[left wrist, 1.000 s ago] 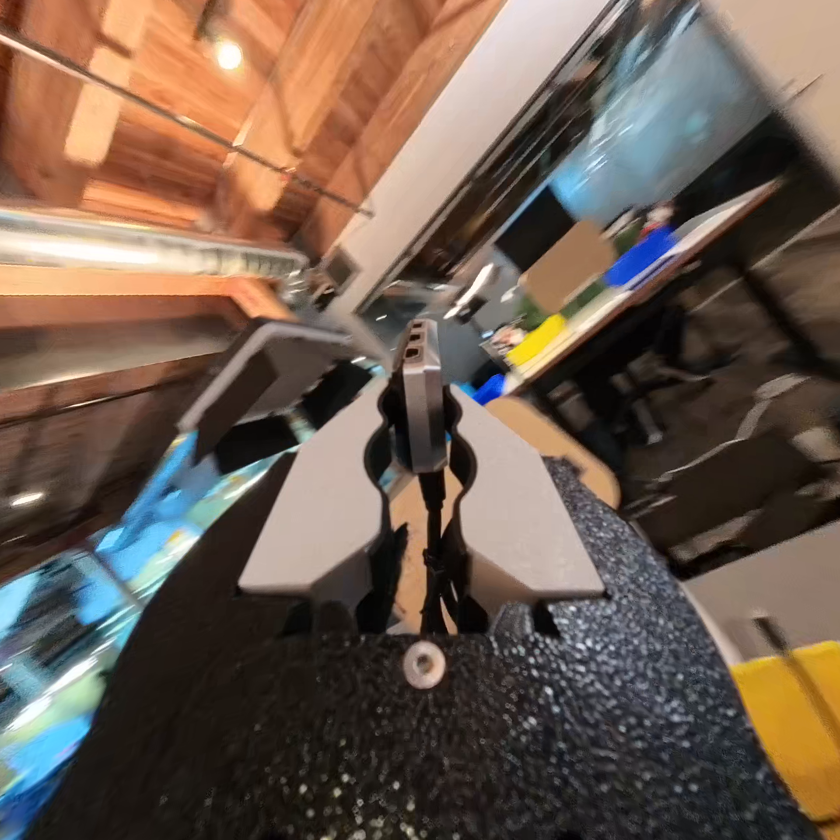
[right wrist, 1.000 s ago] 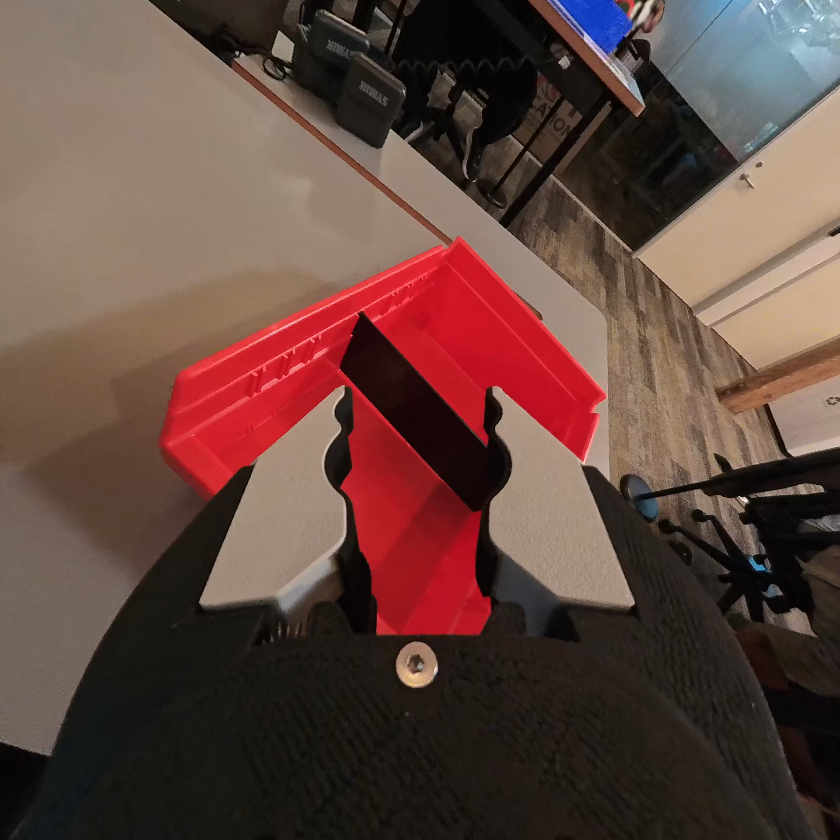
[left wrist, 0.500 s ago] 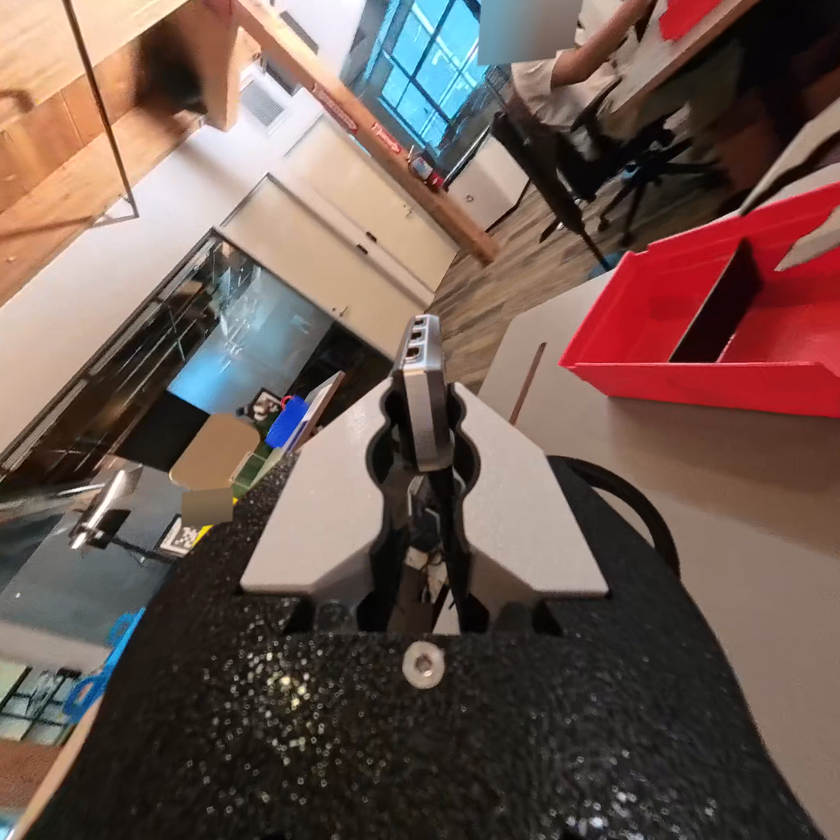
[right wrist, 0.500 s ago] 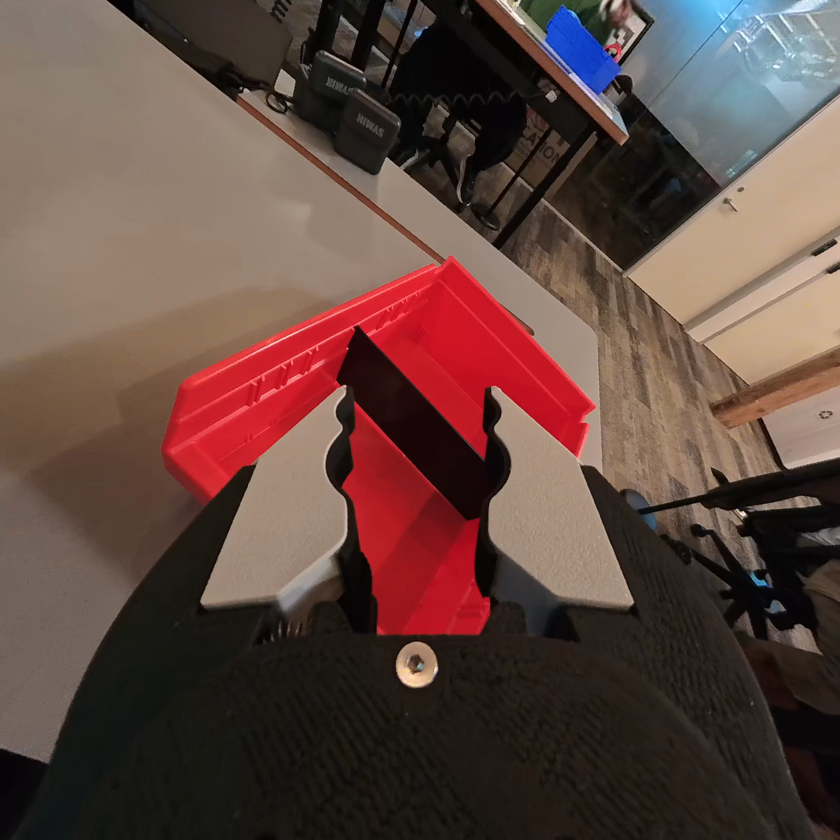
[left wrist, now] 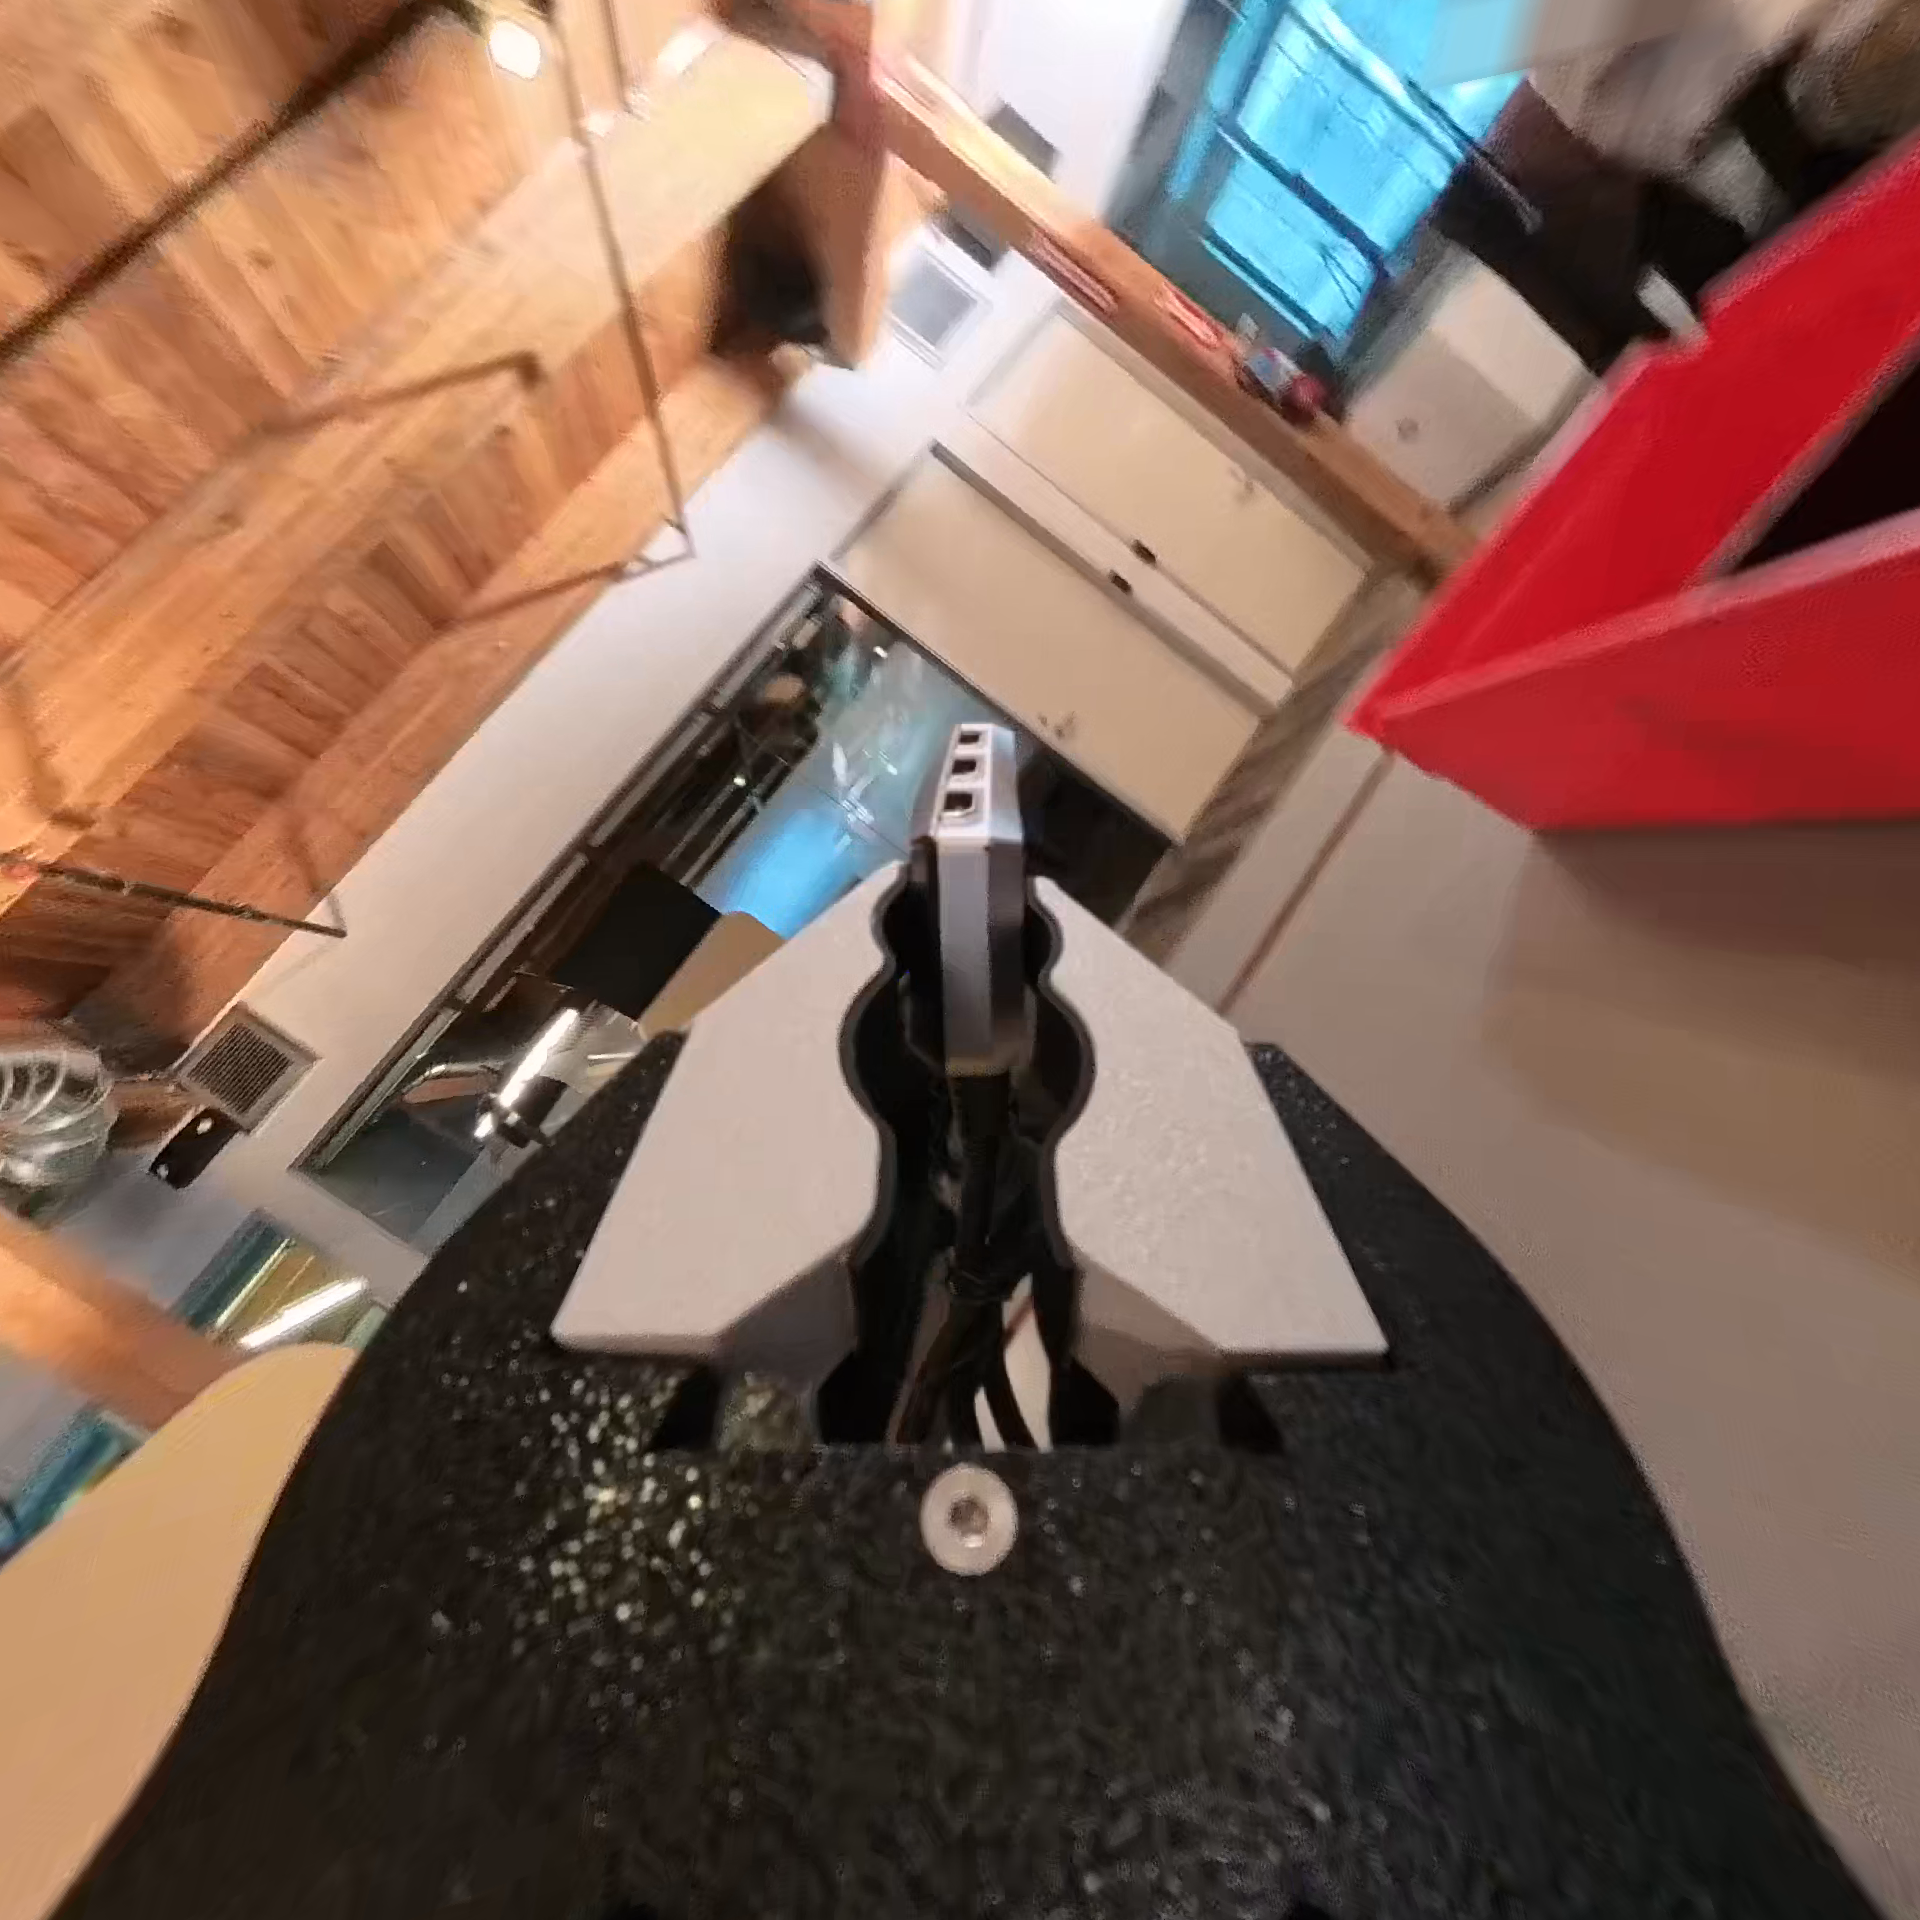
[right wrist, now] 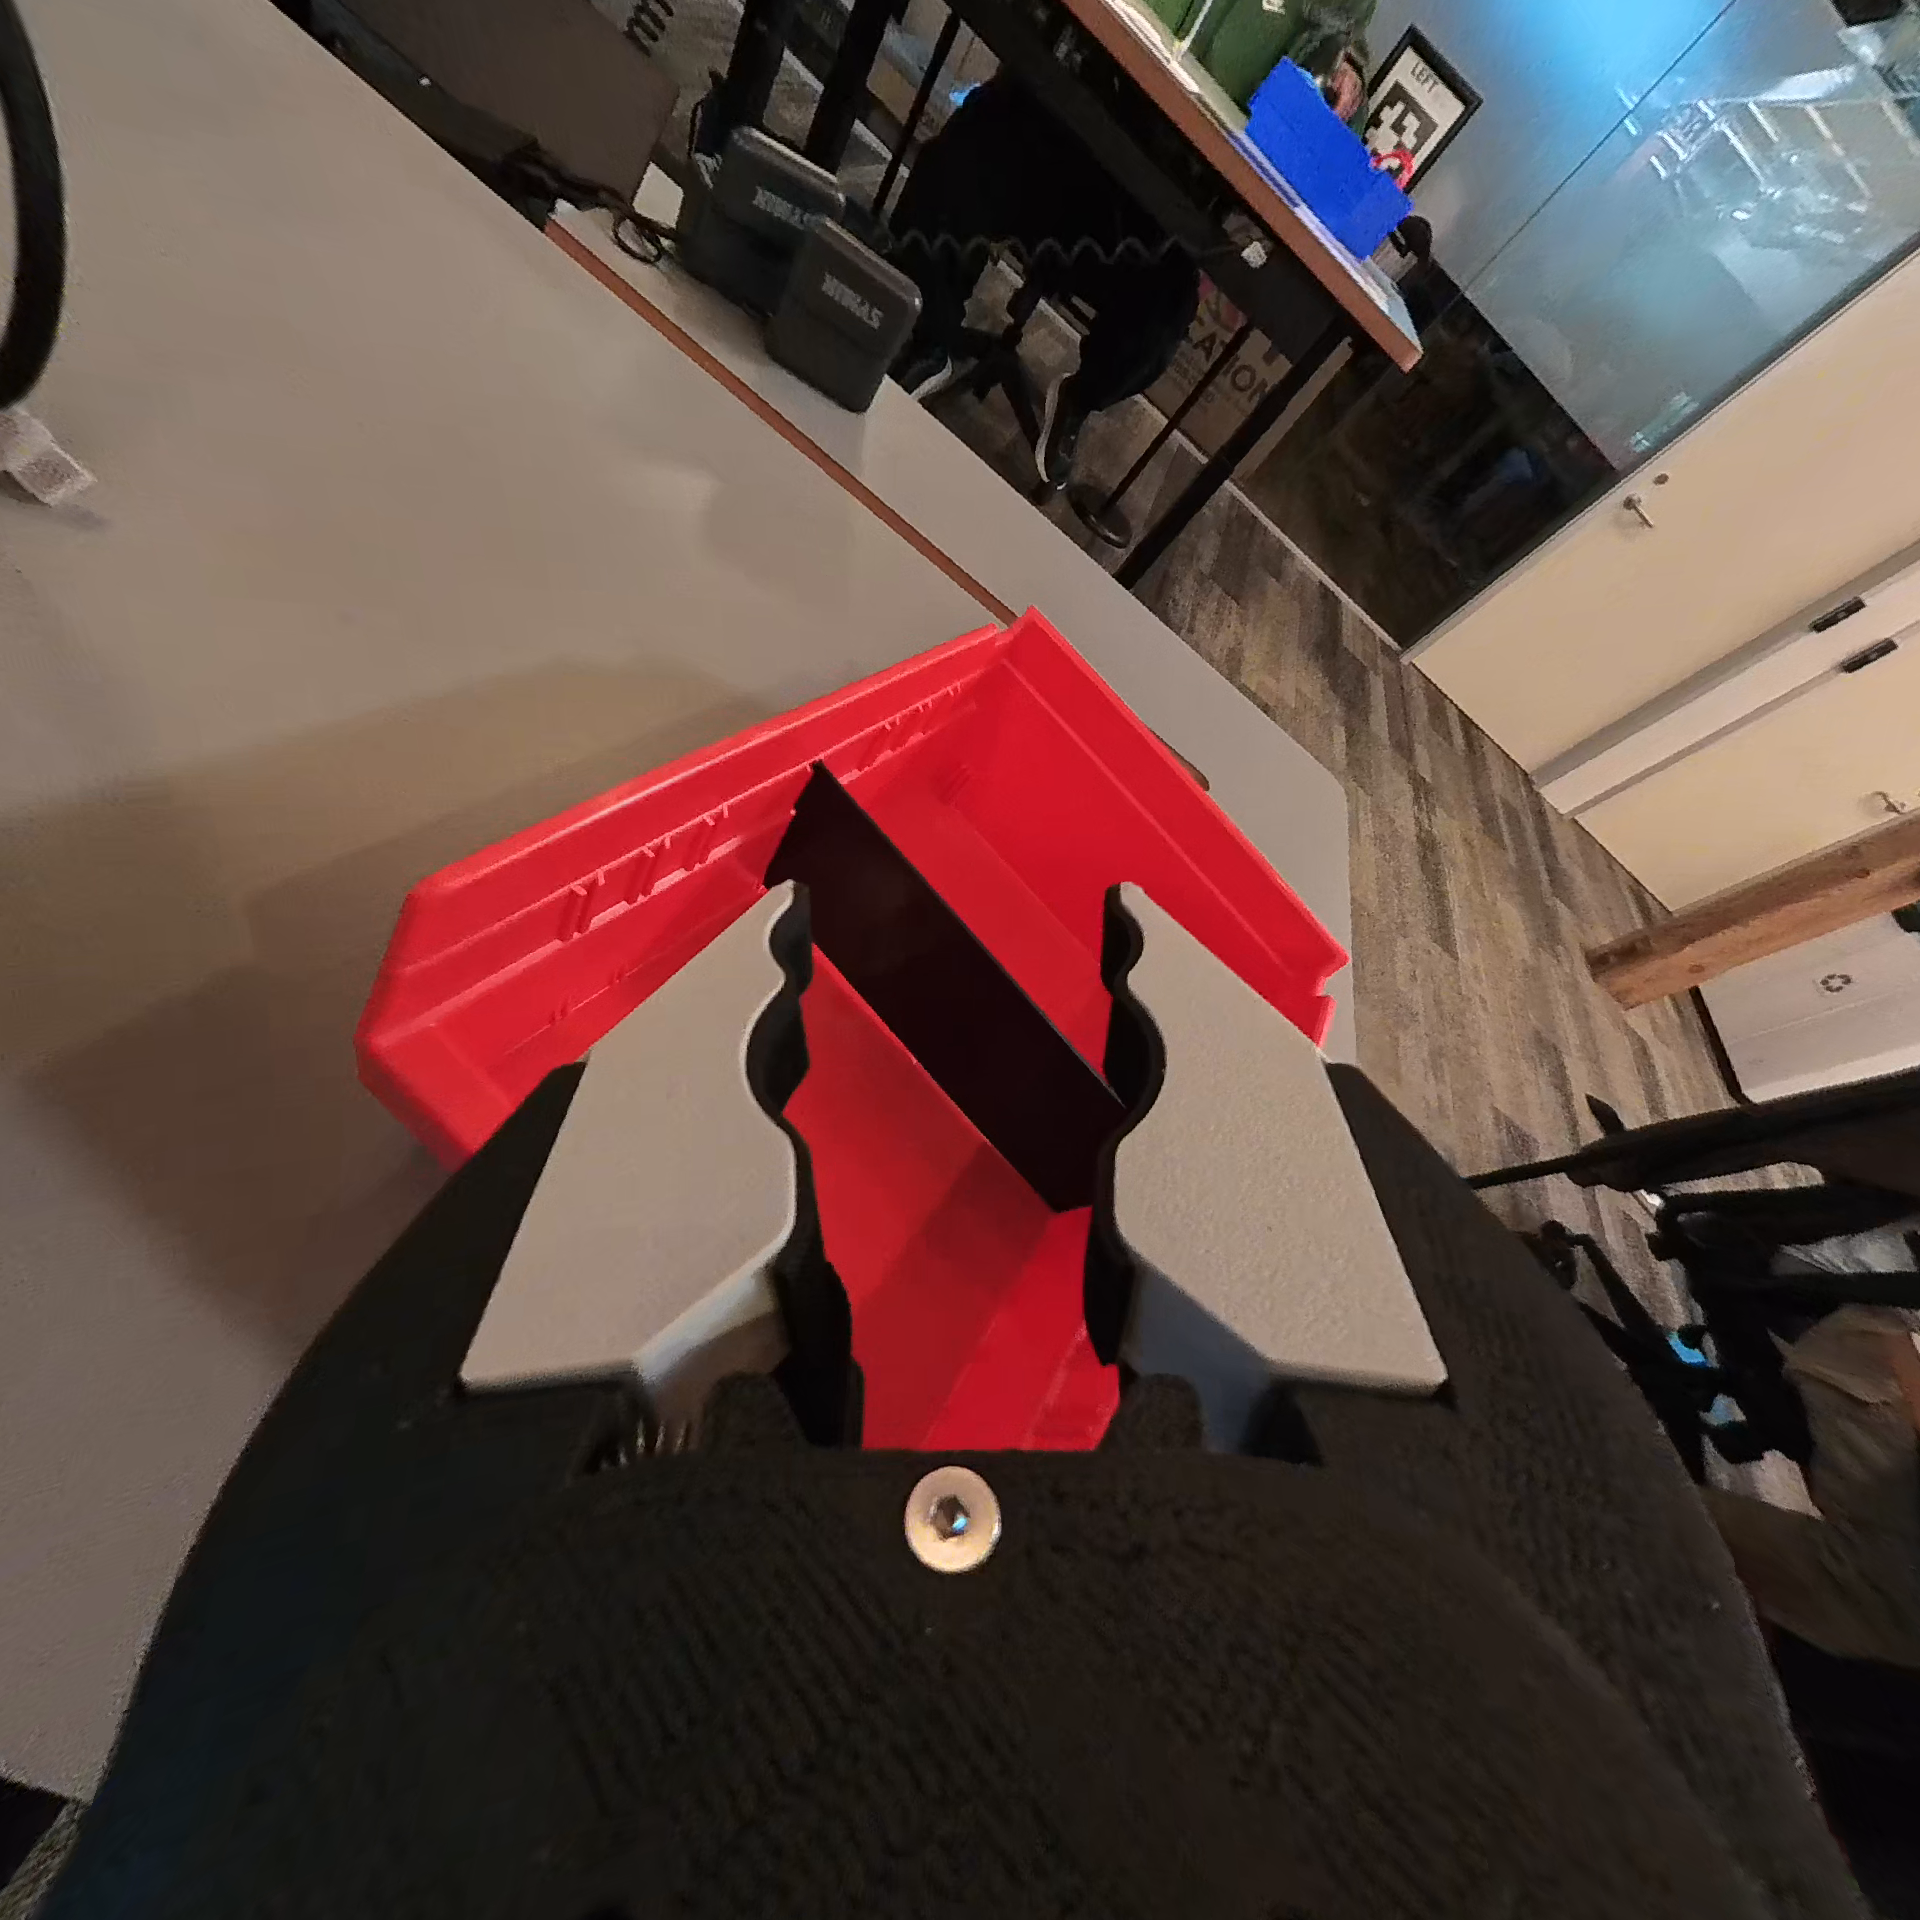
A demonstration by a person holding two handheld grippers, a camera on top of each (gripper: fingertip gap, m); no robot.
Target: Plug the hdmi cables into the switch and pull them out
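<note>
Your left tool (left wrist: 971, 925) clamps the grey HDMI switch (left wrist: 974, 883) edge-on, ports forward; your right tool (right wrist: 951, 1039) gapes empty over the red bin (right wrist: 623, 894); next, probably fetch a cable plug.

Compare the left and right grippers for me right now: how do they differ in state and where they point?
The left gripper is shut on the grey switch, held edge-on with its ports facing away; the right gripper is open and empty. The left one points out across the room, with the red bin off to its right; the right one points down into that red bin, over its black divider. Both have grey fingers on black bodies.
</note>
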